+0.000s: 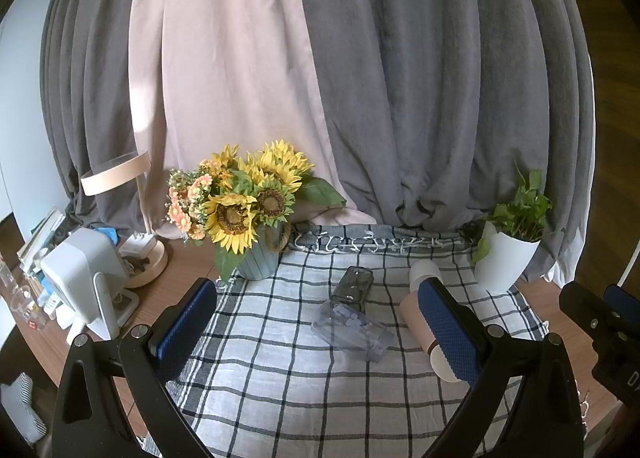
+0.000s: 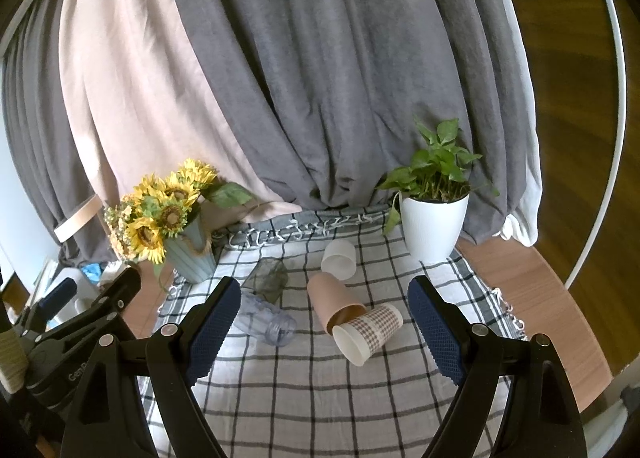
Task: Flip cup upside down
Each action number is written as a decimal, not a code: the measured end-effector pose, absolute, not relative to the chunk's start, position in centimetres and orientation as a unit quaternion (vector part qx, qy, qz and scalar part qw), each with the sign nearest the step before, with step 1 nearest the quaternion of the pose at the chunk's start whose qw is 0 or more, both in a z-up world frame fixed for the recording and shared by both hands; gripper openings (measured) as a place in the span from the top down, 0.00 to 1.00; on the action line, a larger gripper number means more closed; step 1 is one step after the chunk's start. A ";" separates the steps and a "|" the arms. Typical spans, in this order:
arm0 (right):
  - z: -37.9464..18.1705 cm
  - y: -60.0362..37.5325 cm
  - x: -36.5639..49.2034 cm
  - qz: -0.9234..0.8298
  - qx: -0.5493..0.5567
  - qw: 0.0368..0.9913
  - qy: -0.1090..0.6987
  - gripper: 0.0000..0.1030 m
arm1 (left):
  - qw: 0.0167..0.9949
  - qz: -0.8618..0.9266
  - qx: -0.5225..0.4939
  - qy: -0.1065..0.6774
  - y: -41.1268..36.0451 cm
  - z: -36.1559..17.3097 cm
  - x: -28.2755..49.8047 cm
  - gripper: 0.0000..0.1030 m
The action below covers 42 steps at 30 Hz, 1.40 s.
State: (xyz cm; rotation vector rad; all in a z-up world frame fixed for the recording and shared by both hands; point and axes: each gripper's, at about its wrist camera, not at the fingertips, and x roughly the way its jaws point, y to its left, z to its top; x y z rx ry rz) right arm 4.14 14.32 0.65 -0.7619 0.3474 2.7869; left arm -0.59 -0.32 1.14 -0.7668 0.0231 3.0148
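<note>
Several cups lie on their sides on the checked cloth (image 2: 304,386): a clear plastic cup (image 2: 266,322) (image 1: 352,328), a dark glass (image 2: 267,280) (image 1: 354,284), a pink paper cup (image 2: 334,300) (image 1: 414,318), a checked-sleeve paper cup (image 2: 370,332) with its mouth toward me, and a frosted white cup (image 2: 339,258) (image 1: 425,274). My left gripper (image 1: 320,324) is open, above the cloth in front of the cups. My right gripper (image 2: 324,332) is open, with the pink and checked cups showing between its fingers further off. Both are empty.
A blue vase of sunflowers (image 1: 256,254) (image 2: 192,258) stands at the cloth's back left. A white plant pot (image 2: 434,225) (image 1: 504,258) stands at the back right. A lamp (image 1: 140,217) and a white device (image 1: 84,278) sit left. Curtains hang behind.
</note>
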 end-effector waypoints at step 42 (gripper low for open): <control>0.7 14.7 3.9 0.954 -0.253 0.117 0.113 0.16 | 0.037 0.966 -0.254 0.014 0.1 0.8 -1.4 0.00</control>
